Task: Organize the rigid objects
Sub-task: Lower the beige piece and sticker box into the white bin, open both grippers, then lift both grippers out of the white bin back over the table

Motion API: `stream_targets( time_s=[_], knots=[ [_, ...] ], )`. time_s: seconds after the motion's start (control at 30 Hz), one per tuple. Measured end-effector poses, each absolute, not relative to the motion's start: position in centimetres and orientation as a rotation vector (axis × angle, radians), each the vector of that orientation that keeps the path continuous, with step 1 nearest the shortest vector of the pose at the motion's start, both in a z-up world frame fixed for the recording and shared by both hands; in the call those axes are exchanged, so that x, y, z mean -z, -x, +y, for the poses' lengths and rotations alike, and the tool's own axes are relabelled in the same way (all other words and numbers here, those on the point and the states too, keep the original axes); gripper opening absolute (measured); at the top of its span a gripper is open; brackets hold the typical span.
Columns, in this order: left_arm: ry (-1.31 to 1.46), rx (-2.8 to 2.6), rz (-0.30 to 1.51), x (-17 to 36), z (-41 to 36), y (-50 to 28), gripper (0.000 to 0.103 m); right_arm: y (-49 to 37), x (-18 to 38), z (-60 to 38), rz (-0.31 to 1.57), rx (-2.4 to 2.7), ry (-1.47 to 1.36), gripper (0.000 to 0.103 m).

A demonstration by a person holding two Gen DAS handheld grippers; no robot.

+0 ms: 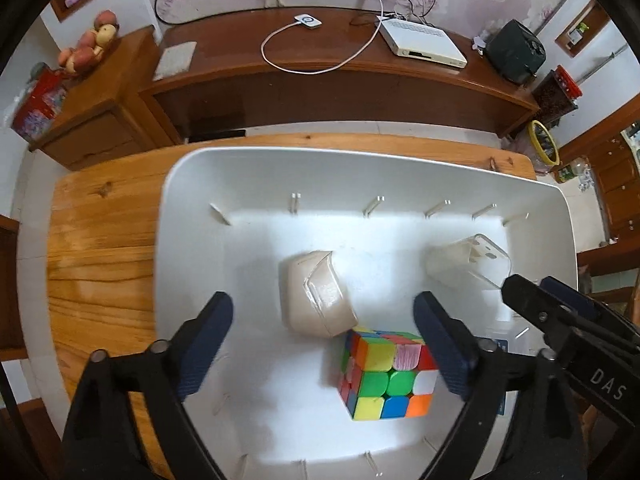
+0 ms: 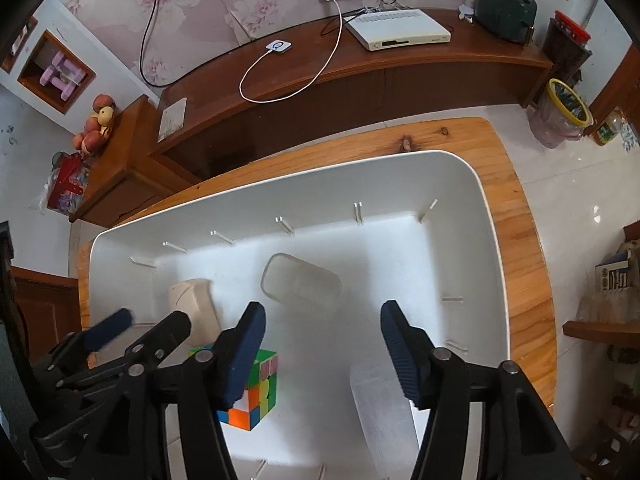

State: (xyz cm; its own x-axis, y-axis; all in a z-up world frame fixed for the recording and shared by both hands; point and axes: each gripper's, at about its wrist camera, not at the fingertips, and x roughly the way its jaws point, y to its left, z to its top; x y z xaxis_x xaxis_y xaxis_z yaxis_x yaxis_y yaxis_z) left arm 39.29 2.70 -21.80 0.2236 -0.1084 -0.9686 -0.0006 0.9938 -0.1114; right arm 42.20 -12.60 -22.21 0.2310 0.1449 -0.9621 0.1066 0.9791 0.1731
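Note:
A white plastic bin [image 1: 192,216] [image 2: 492,240] stands on a wooden table. On its floor lie a beige lidded box [image 1: 316,300] [image 2: 194,306], a multicoloured puzzle cube [image 1: 380,376] [image 2: 262,388], a clear container [image 1: 468,260] [image 2: 300,284] and a frosted translucent box [image 2: 376,408]. My left gripper [image 1: 324,344] [image 2: 146,326] hangs open over the bin. The cube rests on the floor just inside its right finger [image 1: 440,344], and nothing is gripped. My right gripper [image 2: 324,352] [image 1: 528,284] is open too, with the frosted box lying below, by its right finger [image 2: 404,356].
The wooden table [image 1: 100,248] [image 2: 524,248] shows bare strips left and right of the bin. Behind it runs a dark wooden cabinet [image 1: 320,80] with a white set-top box [image 1: 424,40] and a charger cable. A bin with a yellow rim [image 2: 564,112] stands on the floor.

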Motion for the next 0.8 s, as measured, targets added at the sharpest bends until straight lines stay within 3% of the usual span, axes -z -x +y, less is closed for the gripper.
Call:
stream_targets(
  time_s=[0.8],
  knots=[
    [0.035,0.086,1.188,11.4,1.6,-30.4,0.097,-32.9,11.2,-14.3,1.127,-0.128,-0.198,0.063]
  ],
)
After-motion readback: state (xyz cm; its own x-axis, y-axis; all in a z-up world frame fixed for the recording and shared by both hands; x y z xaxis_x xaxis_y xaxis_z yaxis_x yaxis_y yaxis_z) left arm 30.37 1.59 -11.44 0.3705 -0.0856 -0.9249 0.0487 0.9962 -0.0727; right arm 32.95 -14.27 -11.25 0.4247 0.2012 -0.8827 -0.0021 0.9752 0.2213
